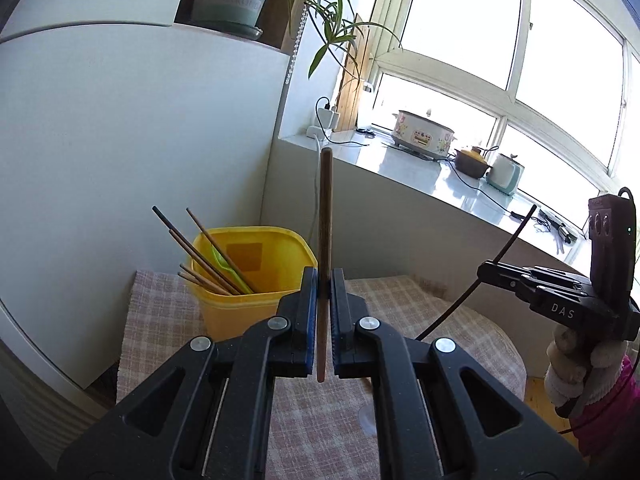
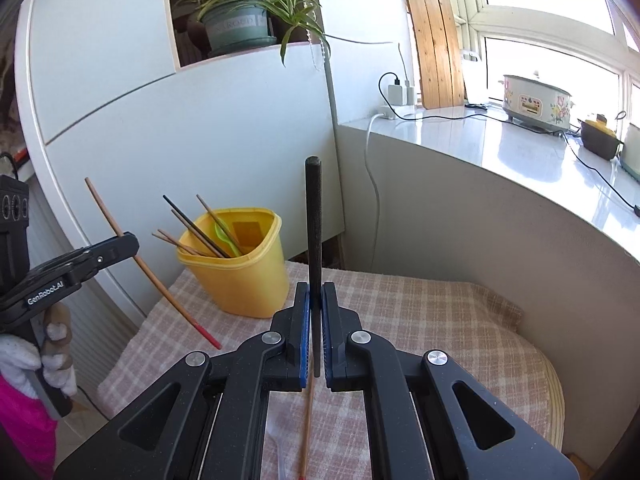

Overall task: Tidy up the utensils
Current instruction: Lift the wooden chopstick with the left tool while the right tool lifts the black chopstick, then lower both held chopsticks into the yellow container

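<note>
Black left tongs (image 1: 323, 280) clench a brown chopstick (image 1: 325, 216) upright; right tongs (image 2: 316, 294) clench a dark chopstick (image 2: 313, 220) likewise. Ahead and leftward on the desk (image 2: 420, 312) stands the yellow bin (image 2: 240, 276), nearer the left hand.

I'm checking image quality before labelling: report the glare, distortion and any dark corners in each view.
Left wrist view: the window is blown out white, the wall lines bow from fisheye, and the corners are dark. Right wrist view: the window is overexposed, the countertop shows glare and curves, while the yellow container stays sharp and evenly lit.
</note>
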Demonstrator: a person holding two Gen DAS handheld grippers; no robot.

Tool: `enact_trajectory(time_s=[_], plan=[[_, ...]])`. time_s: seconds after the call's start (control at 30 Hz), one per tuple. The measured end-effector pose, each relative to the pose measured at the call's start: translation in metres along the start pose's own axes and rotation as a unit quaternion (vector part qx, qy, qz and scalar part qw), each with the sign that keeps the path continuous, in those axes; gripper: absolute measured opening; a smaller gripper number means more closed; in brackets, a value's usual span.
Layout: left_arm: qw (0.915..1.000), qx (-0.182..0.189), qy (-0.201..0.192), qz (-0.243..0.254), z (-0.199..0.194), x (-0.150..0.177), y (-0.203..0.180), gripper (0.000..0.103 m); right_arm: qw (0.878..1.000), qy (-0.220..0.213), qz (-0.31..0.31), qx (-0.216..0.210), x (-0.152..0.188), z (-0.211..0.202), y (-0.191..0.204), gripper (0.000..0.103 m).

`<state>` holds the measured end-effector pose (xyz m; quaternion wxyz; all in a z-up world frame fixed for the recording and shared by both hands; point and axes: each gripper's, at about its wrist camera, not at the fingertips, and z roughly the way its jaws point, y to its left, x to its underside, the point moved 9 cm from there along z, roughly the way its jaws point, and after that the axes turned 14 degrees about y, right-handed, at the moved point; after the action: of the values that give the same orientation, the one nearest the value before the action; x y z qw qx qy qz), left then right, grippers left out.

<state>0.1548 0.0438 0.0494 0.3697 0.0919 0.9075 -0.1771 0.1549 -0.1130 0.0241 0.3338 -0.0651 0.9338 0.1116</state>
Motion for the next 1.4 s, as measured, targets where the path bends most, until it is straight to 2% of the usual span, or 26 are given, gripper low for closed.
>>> enact_trajectory(time_s=[0.37, 0.67, 0.83, 1.17, 1.4], plan=[[0.9983, -0.014, -0.054, -0.013, -0.031, -0.044, 0.022, 0.004, 0.998, -0.054, -0.011, -0.017, -0.050, -0.032, 0.023, 0.004], [0.9968, -0.024, -0.070, -0.031, -0.030, -0.066, 0.043, 0.004, 0.997, -0.069, -0.020, -0.028, -0.076, -0.028, 0.042, 0.004], [0.9952, -0.046, -0.080, -0.033, -0.029, -0.076, 0.053, 0.004, 0.997, -0.072, -0.029, -0.022, -0.088, -0.025, 0.050, 0.004], [0.9954, -0.057, -0.061, -0.047, -0.003, -0.074, 0.068, 0.004, 0.995, -0.091, -0.037, -0.019, -0.114, -0.020, 0.063, 0.004], [0.9960, -0.057, -0.048, -0.051, 0.011, -0.068, 0.071, 0.004, 0.996, -0.077, -0.031, -0.031, -0.123, 0.004, 0.069, 0.004]])
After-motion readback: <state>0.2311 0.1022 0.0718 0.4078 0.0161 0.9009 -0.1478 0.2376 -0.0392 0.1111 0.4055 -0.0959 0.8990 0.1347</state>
